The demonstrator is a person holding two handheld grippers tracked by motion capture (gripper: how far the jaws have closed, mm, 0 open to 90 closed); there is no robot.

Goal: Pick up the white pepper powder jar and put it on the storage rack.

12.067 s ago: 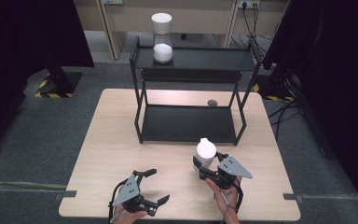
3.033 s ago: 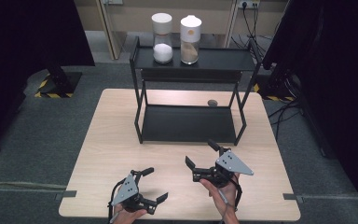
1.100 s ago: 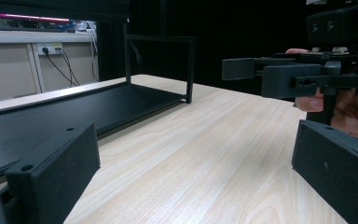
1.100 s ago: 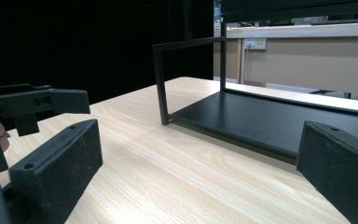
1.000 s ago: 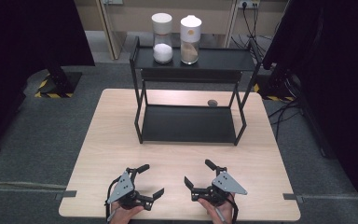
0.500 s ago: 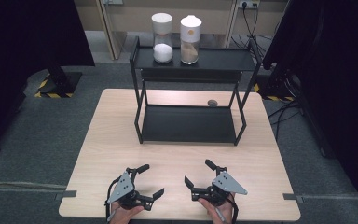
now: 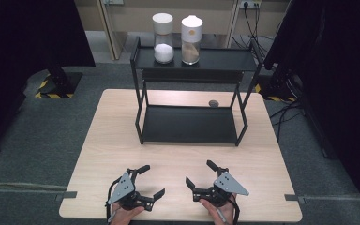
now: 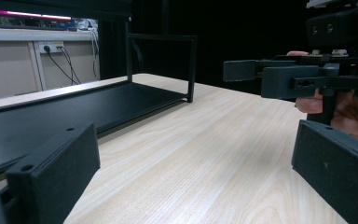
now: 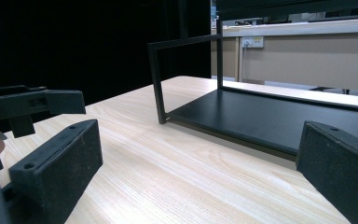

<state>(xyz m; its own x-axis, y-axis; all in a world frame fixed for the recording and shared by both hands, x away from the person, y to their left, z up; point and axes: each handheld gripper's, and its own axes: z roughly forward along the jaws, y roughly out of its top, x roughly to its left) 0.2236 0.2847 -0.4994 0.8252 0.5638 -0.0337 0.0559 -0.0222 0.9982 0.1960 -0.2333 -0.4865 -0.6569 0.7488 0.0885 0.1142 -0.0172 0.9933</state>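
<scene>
My right hand-held gripper point(image 7: 202, 177) has come back to the near edge of the table point(image 7: 103, 140), jaws spread wide and holding nothing. The white-capped jar of brown powder point(image 7: 191, 39) it carried twelve seconds ago now stands on the top level of the black shelf point(image 7: 197, 75), far ahead of me, just beside the jar of white powder point(image 7: 163, 37) and upright. My left hand-held gripper point(image 7: 148, 182) rests alongside, also wide and holding nothing, as it was before. I judge both jars are placed and the shelving job is finished. A small dark object point(image 7: 213, 103) lies on the table past the shelf's lower tray.
</scene>
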